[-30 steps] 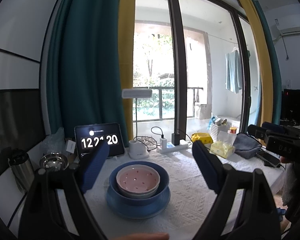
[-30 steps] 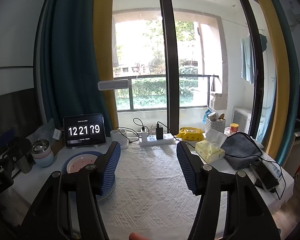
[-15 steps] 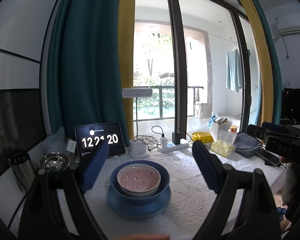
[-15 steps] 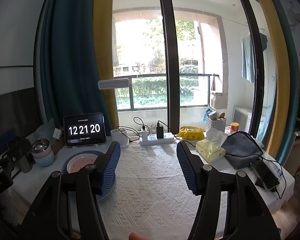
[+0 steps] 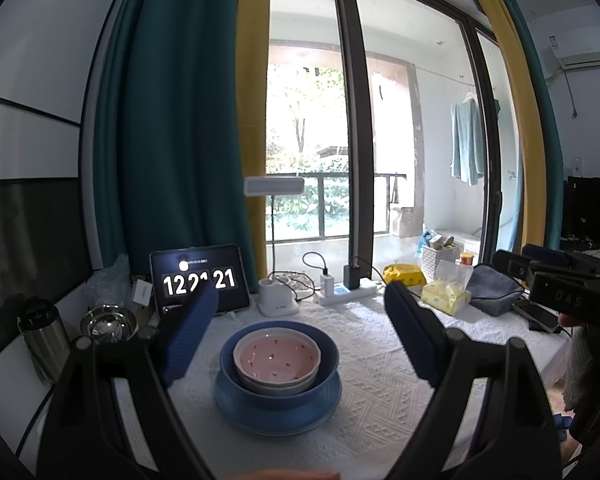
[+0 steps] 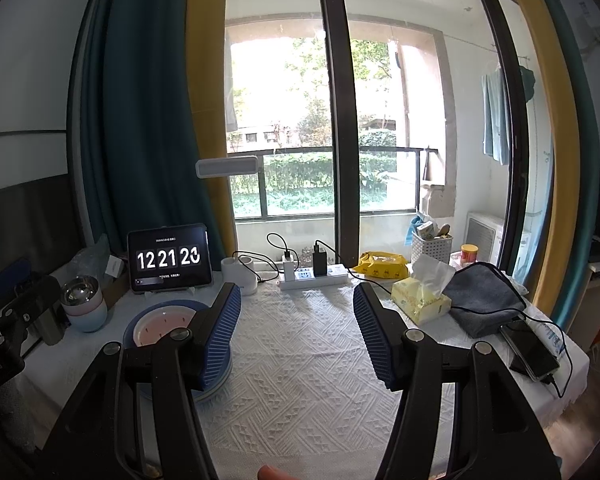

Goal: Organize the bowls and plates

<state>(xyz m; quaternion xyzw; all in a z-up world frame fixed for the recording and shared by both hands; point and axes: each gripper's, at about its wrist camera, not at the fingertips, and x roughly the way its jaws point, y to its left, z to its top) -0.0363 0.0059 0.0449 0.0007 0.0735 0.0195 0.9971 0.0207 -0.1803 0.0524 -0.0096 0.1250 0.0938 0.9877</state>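
A pink dotted bowl [image 5: 277,360] sits inside a blue bowl [image 5: 324,364], which stands on a blue plate [image 5: 276,420] on the white tablecloth. My left gripper [image 5: 300,316] is open and empty, held above and just behind this stack, with its fingers on either side. In the right wrist view the same stack [image 6: 160,322] lies at the left, partly hidden by the left finger. My right gripper [image 6: 296,312] is open and empty over the cloth, to the right of the stack.
A tablet clock [image 6: 167,259], a lamp base [image 5: 277,300] and a power strip [image 6: 314,278] line the back. A metal bowl [image 5: 109,322] and flask [image 5: 42,334] stand at the left. A tissue box [image 6: 420,300], grey cloth [image 6: 482,300] and phone [image 6: 530,350] lie at the right.
Both grippers hold almost still and stay open. The clock has ticked on.
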